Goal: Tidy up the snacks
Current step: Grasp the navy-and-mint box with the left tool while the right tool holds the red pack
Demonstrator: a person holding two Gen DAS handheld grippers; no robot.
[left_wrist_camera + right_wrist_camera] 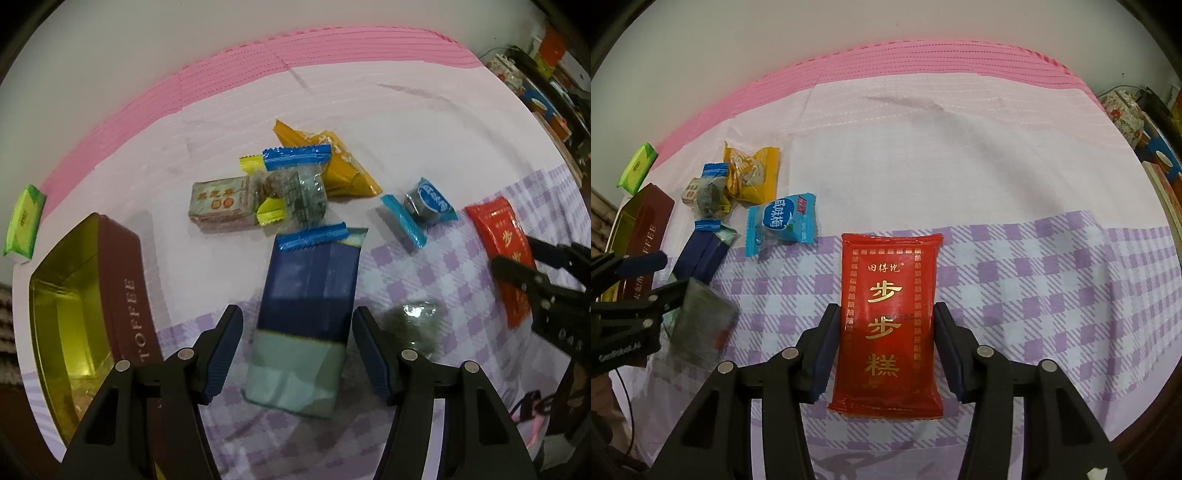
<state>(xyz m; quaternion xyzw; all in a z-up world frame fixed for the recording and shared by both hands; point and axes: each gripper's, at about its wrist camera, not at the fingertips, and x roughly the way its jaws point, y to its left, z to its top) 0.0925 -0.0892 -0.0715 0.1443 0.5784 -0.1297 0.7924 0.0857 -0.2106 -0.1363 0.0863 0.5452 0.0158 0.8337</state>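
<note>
My left gripper (297,312) is open and straddles a dark blue and teal packet (306,314) that lies on the checked cloth, with a gap at each pad. To its left stands an open brown toffee tin (122,288) with a gold inside. My right gripper (886,308) straddles a red packet with gold characters (890,317), which lies flat on the cloth. Its jaws are easing apart, and the pads sit just beside the packet's long edges without squeezing it. In the right wrist view the left gripper (670,273) shows at the left edge.
Several snacks lie in a cluster beyond the blue packet: a brown box (218,203), an orange packet (343,166) and a light blue candy (421,210). A dark clear-wrapped snack (410,321) lies right of my left gripper. A green packet (24,225) sits at the far left.
</note>
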